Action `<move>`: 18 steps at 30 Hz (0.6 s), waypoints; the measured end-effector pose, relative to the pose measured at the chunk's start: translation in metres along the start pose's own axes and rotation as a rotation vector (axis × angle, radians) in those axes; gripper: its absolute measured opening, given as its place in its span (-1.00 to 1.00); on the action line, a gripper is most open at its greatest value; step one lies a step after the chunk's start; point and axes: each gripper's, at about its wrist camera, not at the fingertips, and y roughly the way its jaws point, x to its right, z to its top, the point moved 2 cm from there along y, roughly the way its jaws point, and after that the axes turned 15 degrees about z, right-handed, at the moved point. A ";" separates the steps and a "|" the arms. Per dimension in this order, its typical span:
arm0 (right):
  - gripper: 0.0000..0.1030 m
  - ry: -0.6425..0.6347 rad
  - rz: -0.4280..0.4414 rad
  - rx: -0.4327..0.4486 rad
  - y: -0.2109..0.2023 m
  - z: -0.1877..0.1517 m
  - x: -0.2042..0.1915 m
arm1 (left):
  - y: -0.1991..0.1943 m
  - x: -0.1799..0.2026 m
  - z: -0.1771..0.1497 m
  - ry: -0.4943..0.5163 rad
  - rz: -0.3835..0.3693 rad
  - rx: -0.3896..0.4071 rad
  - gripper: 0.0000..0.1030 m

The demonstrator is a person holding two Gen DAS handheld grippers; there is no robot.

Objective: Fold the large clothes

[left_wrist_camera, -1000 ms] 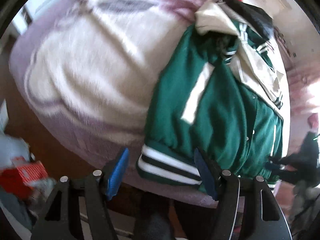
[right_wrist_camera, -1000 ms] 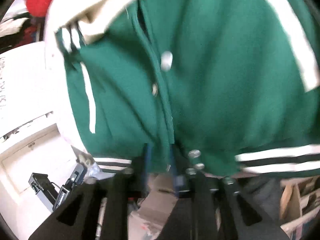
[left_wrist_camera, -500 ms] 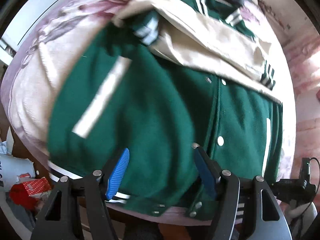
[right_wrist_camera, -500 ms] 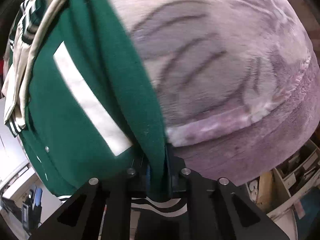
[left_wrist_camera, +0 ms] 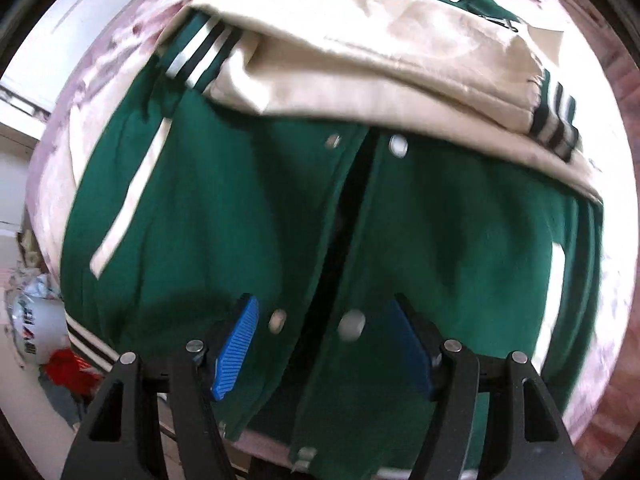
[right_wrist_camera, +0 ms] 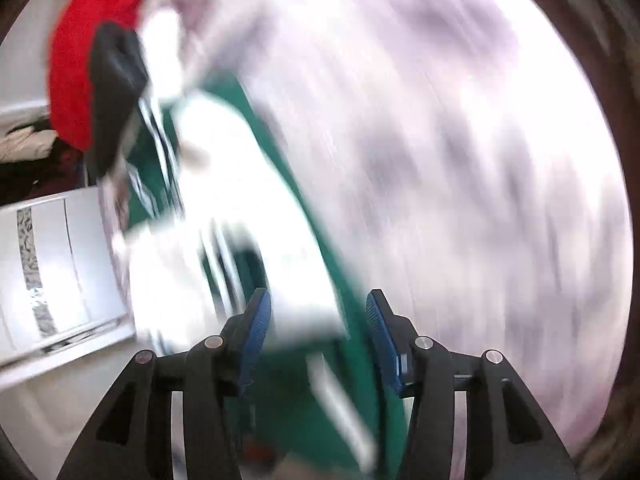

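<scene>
A green varsity jacket (left_wrist_camera: 240, 208) with cream sleeves (left_wrist_camera: 380, 56) and striped cuffs lies front up on a pink-purple blanket (left_wrist_camera: 100, 68). Its snap-button front runs up the middle of the left wrist view. My left gripper (left_wrist_camera: 324, 340) is open just above the jacket's lower front, one blue pad on each side of the button line. In the blurred right wrist view the jacket (right_wrist_camera: 320, 392) lies along the left, and my right gripper (right_wrist_camera: 318, 336) is open over its edge, holding nothing.
The blanket (right_wrist_camera: 460, 160) fills most of the right wrist view. A red garment (right_wrist_camera: 76, 52) and a dark item (right_wrist_camera: 114, 80) lie at the far left. White furniture (right_wrist_camera: 52, 272) stands beside the bed. Clutter and a white bag (left_wrist_camera: 36, 324) lie on the floor at the left.
My right gripper was shut on the jacket's edge and has opened and let go; its view swings fast. My left gripper has moved in over the jacket's button front, still open.
</scene>
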 end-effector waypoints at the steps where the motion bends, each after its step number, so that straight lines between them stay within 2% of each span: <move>1: 0.01 -0.044 -0.005 0.024 0.012 0.028 -0.017 | -0.001 0.008 0.011 -0.005 0.004 0.017 0.27; 3: 0.01 -0.100 0.002 0.010 0.048 0.098 -0.039 | -0.003 0.019 0.029 -0.005 0.008 0.037 0.27; 6: 0.01 -0.213 0.000 -0.054 0.113 0.163 -0.075 | -0.007 0.035 0.057 0.002 0.019 0.086 0.27; 8: 0.01 -0.339 -0.053 -0.155 0.154 0.184 -0.101 | -0.009 0.044 0.073 0.008 0.025 0.112 0.27; 11: 0.01 -0.468 -0.072 -0.321 0.200 0.185 -0.121 | -0.009 0.054 0.088 0.015 0.022 0.123 0.27; 13: -0.01 -0.538 -0.092 -0.390 0.223 0.177 -0.129 | -0.008 0.061 0.093 0.026 0.019 0.129 0.27; 14: -0.81 -0.575 -0.105 -0.388 0.226 0.173 -0.132 | -0.007 0.064 0.095 0.035 0.022 0.133 0.27; 16: -0.86 -0.656 -0.158 -0.304 0.215 0.165 -0.136 | -0.006 0.076 0.098 0.054 0.028 0.136 0.27; 18: -0.87 -0.629 -0.189 -0.215 0.207 0.168 -0.134 | -0.003 0.083 0.099 0.070 0.038 0.138 0.27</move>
